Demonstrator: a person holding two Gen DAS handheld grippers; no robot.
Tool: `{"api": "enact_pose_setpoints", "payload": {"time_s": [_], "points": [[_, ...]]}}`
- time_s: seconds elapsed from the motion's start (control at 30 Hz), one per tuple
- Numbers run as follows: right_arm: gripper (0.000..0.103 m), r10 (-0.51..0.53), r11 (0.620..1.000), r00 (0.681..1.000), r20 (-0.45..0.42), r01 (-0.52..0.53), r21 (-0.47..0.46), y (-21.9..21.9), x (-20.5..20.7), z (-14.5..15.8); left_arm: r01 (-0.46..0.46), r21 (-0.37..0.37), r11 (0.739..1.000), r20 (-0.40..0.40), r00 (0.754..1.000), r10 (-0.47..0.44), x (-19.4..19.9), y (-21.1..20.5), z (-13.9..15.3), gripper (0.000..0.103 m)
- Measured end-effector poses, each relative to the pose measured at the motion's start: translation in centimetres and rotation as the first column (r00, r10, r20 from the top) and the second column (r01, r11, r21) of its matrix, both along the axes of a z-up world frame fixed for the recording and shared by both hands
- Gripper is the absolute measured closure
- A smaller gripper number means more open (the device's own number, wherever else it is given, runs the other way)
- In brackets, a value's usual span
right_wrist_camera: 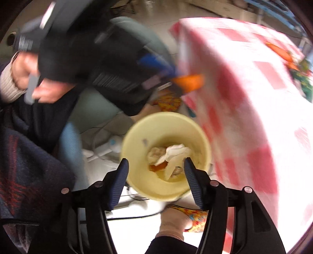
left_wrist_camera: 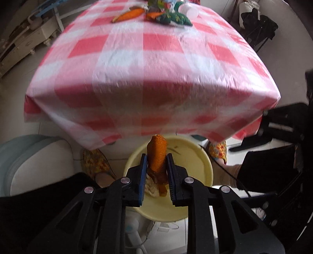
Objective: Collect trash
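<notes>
Orange rough-skinned scrap of trash [left_wrist_camera: 157,150], clamped near its middle between the blue pads of the left tongs [left_wrist_camera: 156,156], tip pointing up toward the cloth's edge, lower end trailing down between the black arms. Directly below, a pale yellow round plastic bin [left_wrist_camera: 197,158], standing on the white tiled floor [left_wrist_camera: 230,224] just in front of the surface. Seen from the right wrist camera: same bin [right_wrist_camera: 162,119] from above, holding a crumpled white tissue [right_wrist_camera: 177,153], a wad of cream paper [right_wrist_camera: 155,154] and a smaller orange piece [right_wrist_camera: 159,167] at the bottom. Right tongs [right_wrist_camera: 156,162] poised above the bin's mouth, spread wide apart, nothing between the pads. Higher in that view, heavily blurred, the left tongs [right_wrist_camera: 176,76] with the orange scrap [right_wrist_camera: 190,81] sticking out toward the cloth, gripped from behind by a hand [right_wrist_camera: 29,78] in a cream ribbed sleeve [right_wrist_camera: 7,82]. On either side of the bin, feet in yellow-and-red patterned slippers [left_wrist_camera: 93,162]. Beyond, the surface under a pink-and-white checked plastic cloth [left_wrist_camera: 146,68], draped over the near edge. At its far end, well apart from the bin, an orange carrot-shaped soft toy [left_wrist_camera: 129,14], a green patterned fabric piece [left_wrist_camera: 176,18] and a white plastic container [left_wrist_camera: 190,9].
</notes>
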State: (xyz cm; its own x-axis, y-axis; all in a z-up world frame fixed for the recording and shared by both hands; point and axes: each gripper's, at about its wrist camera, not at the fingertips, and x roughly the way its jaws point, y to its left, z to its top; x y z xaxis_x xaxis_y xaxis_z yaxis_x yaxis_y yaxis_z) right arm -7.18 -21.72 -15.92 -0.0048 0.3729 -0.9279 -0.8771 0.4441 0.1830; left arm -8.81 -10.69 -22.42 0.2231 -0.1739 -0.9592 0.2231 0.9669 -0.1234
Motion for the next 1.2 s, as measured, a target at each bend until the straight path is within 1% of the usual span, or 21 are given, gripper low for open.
{"api": "enact_pose_setpoints", "payload": {"time_s": [0.03, 0.07, 0.1, 0.17, 0.2, 0.27, 0.37, 0.43, 0.5, 0.57, 0.67, 0.77, 0.93, 1.2], "points": [[0.039, -0.034, 0.999, 0.999, 0.031, 0.034, -0.007, -0.5, 0.1, 0.2, 0.018, 0.005, 1.000, -0.043, 0.999, -0.017, -0.4, -0.2, -0.8, 0.074], [0.038, -0.063, 0.998, 0.996, 0.063, 0.064, -0.012, -1.0, 0.4, 0.5, 0.021, 0.016, 1.000, -0.054, 0.998, -0.020, -0.6, -0.3, -1.0, 0.068], [0.037, -0.085, 0.996, 0.992, 0.090, 0.087, -0.012, -1.2, 0.6, 0.6, 0.018, 0.034, 0.999, -0.045, 0.999, -0.017, -0.7, -0.4, -1.0, 0.062], [0.035, -0.123, 0.992, 0.981, 0.148, 0.126, -0.006, -1.8, 0.9, 1.3, 0.018, 0.060, 0.998, -0.001, 1.000, -0.018, -0.6, -0.4, -0.4, 0.054], [0.034, -0.137, 0.990, 0.975, 0.176, 0.140, -0.006, -1.9, 1.0, 1.6, 0.012, 0.060, 0.998, 0.024, 1.000, -0.013, -0.7, -0.3, 0.1, 0.051], [0.032, -0.141, 0.989, 0.968, 0.209, 0.148, -0.020, -2.1, 1.1, 1.8, 0.007, 0.051, 0.999, 0.053, 0.999, -0.009, -0.4, -0.1, 0.7, 0.050], [0.032, -0.124, 0.989, 0.963, 0.237, 0.140, -0.051, -1.7, 1.1, 1.4, 0.007, 0.073, 0.997, 0.093, 0.996, -0.014, -0.2, 0.2, 1.3, 0.050], [0.030, -0.113, 0.988, 0.960, 0.258, 0.135, -0.070, -1.4, 1.1, 1.2, -0.003, 0.071, 0.997, 0.122, 0.993, -0.005, -0.1, 0.4, 1.8, 0.049], [0.028, -0.107, 0.987, 0.957, 0.269, 0.134, -0.084, -1.0, 1.2, 0.7, -0.018, 0.064, 0.998, 0.145, 0.989, 0.008, 0.3, 0.3, 2.7, 0.044], [0.028, -0.107, 0.984, 0.954, 0.280, 0.141, -0.105, -1.1, 1.5, 0.5, -0.037, 0.068, 0.997, 0.180, 0.983, 0.025, 0.5, 0.5, 3.2, 0.043], [0.028, -0.113, 0.980, 0.949, 0.294, 0.156, -0.126, -1.0, 1.8, 0.1, -0.055, 0.079, 0.995, 0.209, 0.977, 0.037, 0.8, 0.7, 3.5, 0.043], [0.028, -0.127, 0.980, 0.937, 0.325, 0.169, -0.105, -0.6, 1.7, 0.3, -0.068, 0.063, 0.996, 0.227, 0.972, 0.052, 1.0, 1.1, 3.9, 0.042], [0.026, -0.151, 0.981, 0.915, 0.375, 0.186, -0.060, -0.8, 1.4, 0.9, -0.104, 0.045, 0.994, 0.262, 0.961, 0.089, 1.4, 1.5, 4.1, 0.039], [0.022, -0.142, 0.983, 0.906, 0.399, 0.175, -0.048, -0.5, 1.5, 1.3, -0.135, 0.025, 0.990, 0.284, 0.951, 0.123, 1.7, 1.8, 4.3, 0.037]]}}
